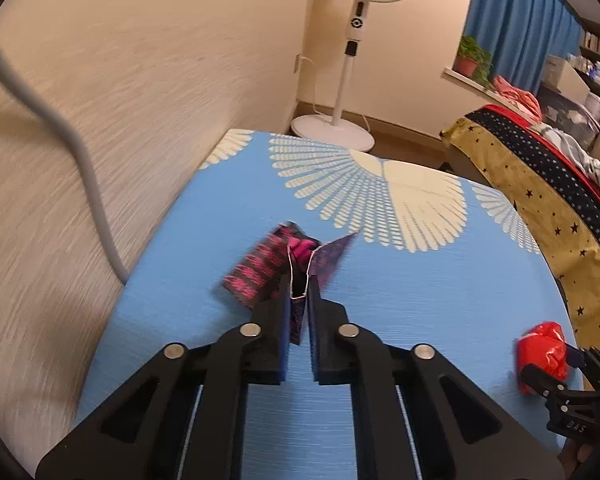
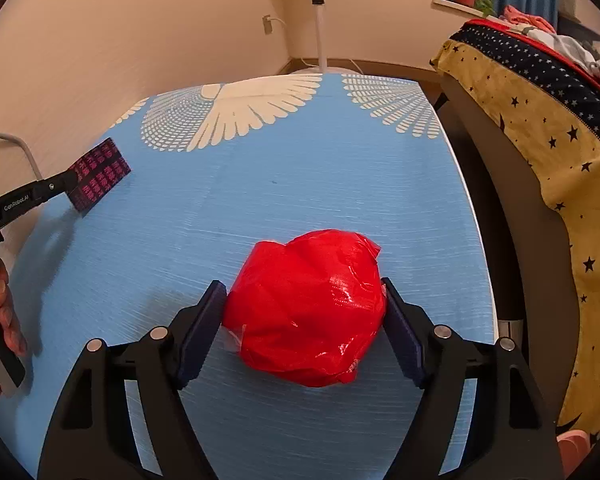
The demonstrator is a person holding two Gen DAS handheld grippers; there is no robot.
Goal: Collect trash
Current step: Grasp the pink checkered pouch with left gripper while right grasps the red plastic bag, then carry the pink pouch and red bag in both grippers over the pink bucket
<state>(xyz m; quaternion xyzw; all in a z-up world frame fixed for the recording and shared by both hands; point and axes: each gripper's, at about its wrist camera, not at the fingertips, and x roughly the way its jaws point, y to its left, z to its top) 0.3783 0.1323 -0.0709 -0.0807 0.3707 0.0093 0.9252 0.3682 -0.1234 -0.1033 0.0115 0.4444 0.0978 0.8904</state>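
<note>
On a blue table [image 2: 308, 184] printed with white feather fans, a person works two black two-finger grippers. The left gripper [image 1: 299, 304] is clenched almost fully together on a dark wrapper with pink print [image 1: 260, 270]; the thin packet is pinched between the blue pads, and its flaps splay out to either side beyond the fingertips. In the right wrist view the same wrapper sticks out from the fingertips near the table's left edge, close to the wall. Whether it rests on the table or hangs just above it cannot be told.

The right gripper [image 2: 304, 312] stands wide, its jaws on either side of a crumpled red plastic bag [image 2: 306, 308] lying on the table. The right pad touches the bag; the left pad sits right at its edge, and firm pressure cannot be confirmed.

Around them: a grey cable [image 1: 84, 168] runs down the cream wall on the left, a white standing fan [image 1: 352, 56] stands behind the table, and a yellow star-patterned cloth [image 2: 540, 152] drapes over furniture just right of the table. A hand [image 2: 0, 308] grips the left tool's handle.
</note>
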